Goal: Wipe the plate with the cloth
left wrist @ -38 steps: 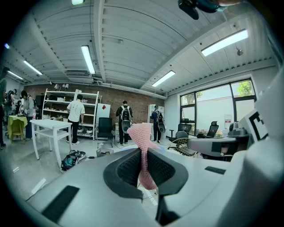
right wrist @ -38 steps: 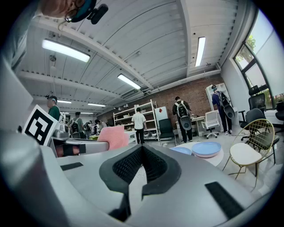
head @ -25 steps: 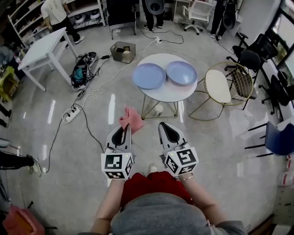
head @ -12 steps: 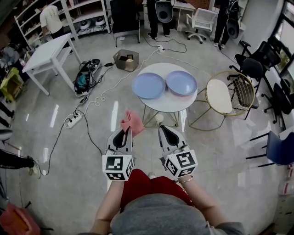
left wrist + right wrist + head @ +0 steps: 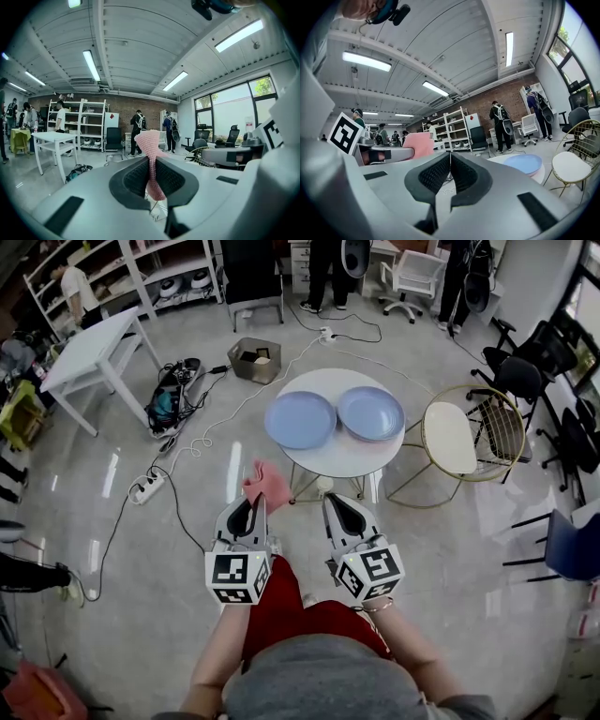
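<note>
Holds the left claw (image 5: pixel 251 507) clamped on a pink cloth (image 5: pixel 267 486), on the near side of the round table (image 5: pixel 343 454) and well short of it, with most of the fabric bunched ahead of the tips toward the table. Reads as a carrying grip: pinches one fold only and leaves a loose flap free as the wiping face. Carries the right claw (image 5: pixel 337 504) just beside it, equally short of the table, fully closed with nothing between its pads; probably spare for steadying a plate once within reach. Points both roughly level toward the table. Shows two blue plates side by side on the table top, edges touching or overlapping: left plate (image 5: pixel 300 420) on the cloth's side, right plate (image 5: pixel 371 413) toward the gold wire chair (image 5: pixel 450 432) beyond the table's right edge. Suggests wiping not yet begun, with the cloth clear of either plate.
</note>
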A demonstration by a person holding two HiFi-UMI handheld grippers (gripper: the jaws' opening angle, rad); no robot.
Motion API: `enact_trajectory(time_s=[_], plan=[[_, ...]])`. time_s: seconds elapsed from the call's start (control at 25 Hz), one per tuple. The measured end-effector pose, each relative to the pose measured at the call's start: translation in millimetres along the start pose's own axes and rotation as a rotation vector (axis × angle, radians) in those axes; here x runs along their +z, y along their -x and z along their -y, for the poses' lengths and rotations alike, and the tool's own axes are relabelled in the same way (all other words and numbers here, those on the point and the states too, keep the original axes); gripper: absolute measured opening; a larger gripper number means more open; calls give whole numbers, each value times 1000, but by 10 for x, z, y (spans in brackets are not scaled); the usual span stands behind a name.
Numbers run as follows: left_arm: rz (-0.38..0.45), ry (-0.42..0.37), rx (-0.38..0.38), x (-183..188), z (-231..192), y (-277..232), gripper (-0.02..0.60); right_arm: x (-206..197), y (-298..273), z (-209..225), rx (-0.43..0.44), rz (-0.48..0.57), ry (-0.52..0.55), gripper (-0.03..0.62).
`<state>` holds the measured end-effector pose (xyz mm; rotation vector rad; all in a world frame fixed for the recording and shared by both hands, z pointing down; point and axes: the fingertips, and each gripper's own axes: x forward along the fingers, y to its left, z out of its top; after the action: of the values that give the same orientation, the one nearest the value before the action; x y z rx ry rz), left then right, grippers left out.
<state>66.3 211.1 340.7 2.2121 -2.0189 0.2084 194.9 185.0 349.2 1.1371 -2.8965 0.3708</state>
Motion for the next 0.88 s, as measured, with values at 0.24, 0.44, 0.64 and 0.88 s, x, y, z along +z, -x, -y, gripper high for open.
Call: enact_trajectory(time_s=[0.24, 0.44, 0.64, 0.88], plan=[[-10, 7, -9, -27, -259, -393, 34, -20, -370, 174, -19, -13, -18, 29], [-23, 10, -20, -36, -611, -804, 34, -72, -815, 302, -43, -42, -17, 30], [-40, -2, -44, 15, -972, -1252, 34, -87, -1301, 440, -68, -69, -13, 31], [-66, 5, -82, 62, -1426, -1736, 34, -65, -1886, 581, -120, -87, -17, 30]])
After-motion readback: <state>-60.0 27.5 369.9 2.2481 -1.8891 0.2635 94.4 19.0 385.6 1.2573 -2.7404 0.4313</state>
